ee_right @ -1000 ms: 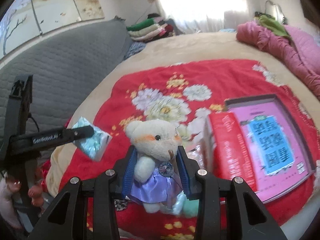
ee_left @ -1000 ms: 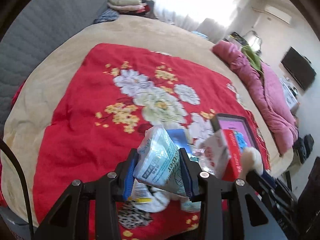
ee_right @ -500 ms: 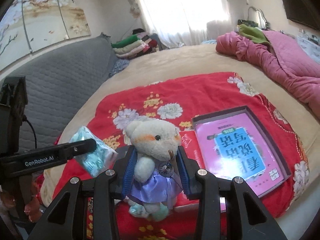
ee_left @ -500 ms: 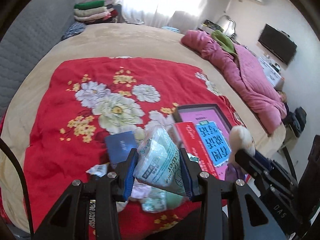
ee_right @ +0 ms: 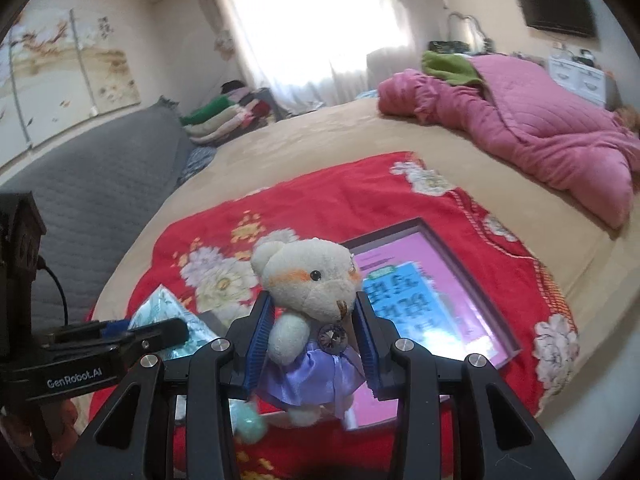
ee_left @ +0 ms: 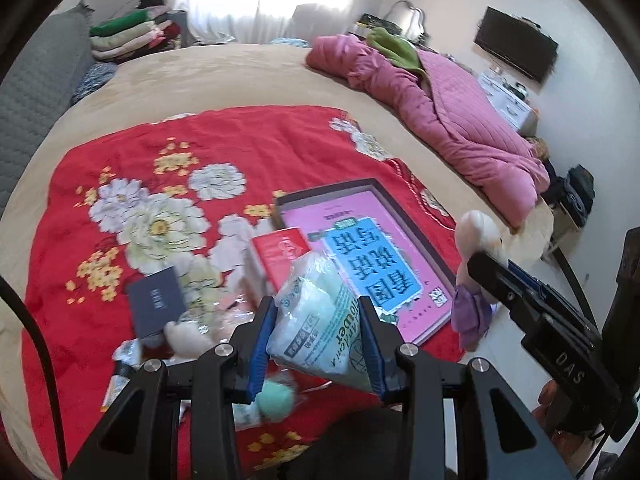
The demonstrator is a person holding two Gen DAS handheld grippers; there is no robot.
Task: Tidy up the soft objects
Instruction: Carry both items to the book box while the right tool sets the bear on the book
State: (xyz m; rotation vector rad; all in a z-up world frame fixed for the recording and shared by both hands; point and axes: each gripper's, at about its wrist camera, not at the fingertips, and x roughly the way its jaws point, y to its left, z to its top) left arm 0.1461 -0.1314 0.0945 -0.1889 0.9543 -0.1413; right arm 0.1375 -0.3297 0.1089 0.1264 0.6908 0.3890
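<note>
- The left gripper (ee_left: 318, 334) pinches a pale green tissue pack (ee_left: 320, 322) between its blue pads, above the near edge of the red blanket (ee_left: 248, 148).
- The right gripper (ee_right: 314, 344) pinches a cream teddy bear (ee_right: 310, 280) in a purple dress at the body, head upright above the pads.
- Below the left gripper, on the blanket, lie a mint pompom (ee_left: 276, 400), a small white plush (ee_left: 186, 338) and a dark booklet (ee_left: 156, 306).
- Just past them stands a red box (ee_left: 282, 254), beside a shallow dark-rimmed box (ee_left: 404, 216) with a pink and blue printed sheet inside.
- Farther off, a pink quilt (ee_left: 440, 104) lies bunched along the bed's right side.
- Folded clothes (ee_left: 132, 38) are stacked by the window.
</note>
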